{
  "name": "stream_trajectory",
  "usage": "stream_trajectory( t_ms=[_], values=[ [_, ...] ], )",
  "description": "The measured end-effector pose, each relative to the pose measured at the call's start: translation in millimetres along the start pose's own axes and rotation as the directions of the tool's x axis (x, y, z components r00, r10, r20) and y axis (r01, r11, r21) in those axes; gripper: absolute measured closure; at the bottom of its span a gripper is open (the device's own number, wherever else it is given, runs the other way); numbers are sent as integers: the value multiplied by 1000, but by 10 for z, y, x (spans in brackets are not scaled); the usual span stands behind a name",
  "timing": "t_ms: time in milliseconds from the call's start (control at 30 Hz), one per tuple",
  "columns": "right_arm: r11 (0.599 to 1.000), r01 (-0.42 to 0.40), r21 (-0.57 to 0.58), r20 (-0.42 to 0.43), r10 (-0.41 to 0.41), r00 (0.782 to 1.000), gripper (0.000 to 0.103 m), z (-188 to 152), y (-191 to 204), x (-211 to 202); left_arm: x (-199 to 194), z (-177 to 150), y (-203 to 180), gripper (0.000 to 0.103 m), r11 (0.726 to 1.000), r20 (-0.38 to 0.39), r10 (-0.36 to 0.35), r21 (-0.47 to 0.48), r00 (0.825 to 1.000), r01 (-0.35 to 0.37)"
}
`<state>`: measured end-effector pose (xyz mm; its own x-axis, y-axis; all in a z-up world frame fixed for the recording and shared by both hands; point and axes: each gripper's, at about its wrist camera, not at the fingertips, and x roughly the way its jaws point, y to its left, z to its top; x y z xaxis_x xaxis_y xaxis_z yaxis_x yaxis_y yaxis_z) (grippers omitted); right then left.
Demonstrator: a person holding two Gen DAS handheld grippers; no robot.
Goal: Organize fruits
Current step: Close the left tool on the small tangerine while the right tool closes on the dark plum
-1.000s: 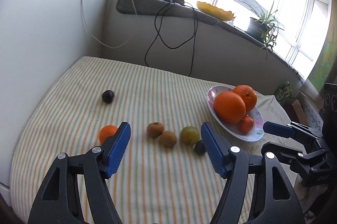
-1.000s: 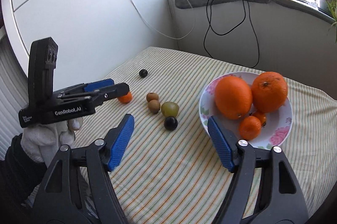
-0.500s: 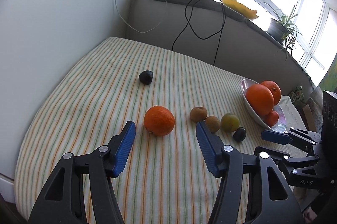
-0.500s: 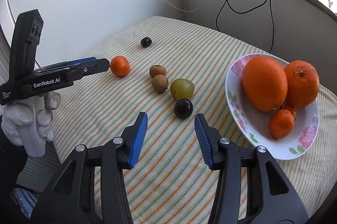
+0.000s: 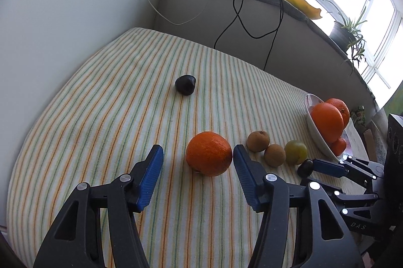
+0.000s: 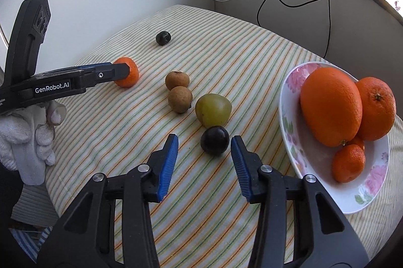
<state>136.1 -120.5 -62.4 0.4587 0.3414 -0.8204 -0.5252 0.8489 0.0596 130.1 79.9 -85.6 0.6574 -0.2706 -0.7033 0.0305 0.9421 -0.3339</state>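
Observation:
A small orange (image 5: 209,153) lies on the striped cloth just ahead of my open left gripper (image 5: 197,154), between its blue pads, not gripped. It also shows in the right wrist view (image 6: 128,71). A dark plum (image 6: 214,140) lies just ahead of my open right gripper (image 6: 204,147), between its fingertips. Two brown fruits (image 6: 177,79) (image 6: 180,99) and a green plum (image 6: 213,110) lie behind it. A flowered plate (image 6: 289,127) at the right holds two big oranges (image 6: 331,105) (image 6: 376,108) and a small mandarin (image 6: 348,162). Another dark fruit (image 5: 185,84) lies far back.
The striped cloth (image 5: 100,117) covers the table, bounded by white walls at left and back. Cables (image 5: 239,16) hang from a sill with a power strip, a yellow dish (image 5: 299,2) and a potted plant (image 5: 347,29). A gloved hand (image 6: 27,132) holds the left gripper.
Both grippers moved forward and down. The left one closed in on the small orange, the right one on the dark plum. Both stay open.

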Motion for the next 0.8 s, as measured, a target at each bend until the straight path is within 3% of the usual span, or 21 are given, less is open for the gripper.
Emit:
stream_trajectory(
  t_ms=[167, 400, 800],
  values=[
    [1000, 7, -3, -14, -7, 1000, 63, 51, -14, 83, 26, 11, -9, 50, 1000, -5, -8, 5, 1000, 8],
    [1000, 18, -1, -24, -18, 1000, 76, 69, -65, 112, 44, 12, -83, 62, 1000, -7, -13, 28, 1000, 13],
    [1000, 2, 6, -3, -2, 1000, 78, 43, -98, 21, -8, 14, -111, 65, 1000, 13, -13, 25, 1000, 13]
  ],
)
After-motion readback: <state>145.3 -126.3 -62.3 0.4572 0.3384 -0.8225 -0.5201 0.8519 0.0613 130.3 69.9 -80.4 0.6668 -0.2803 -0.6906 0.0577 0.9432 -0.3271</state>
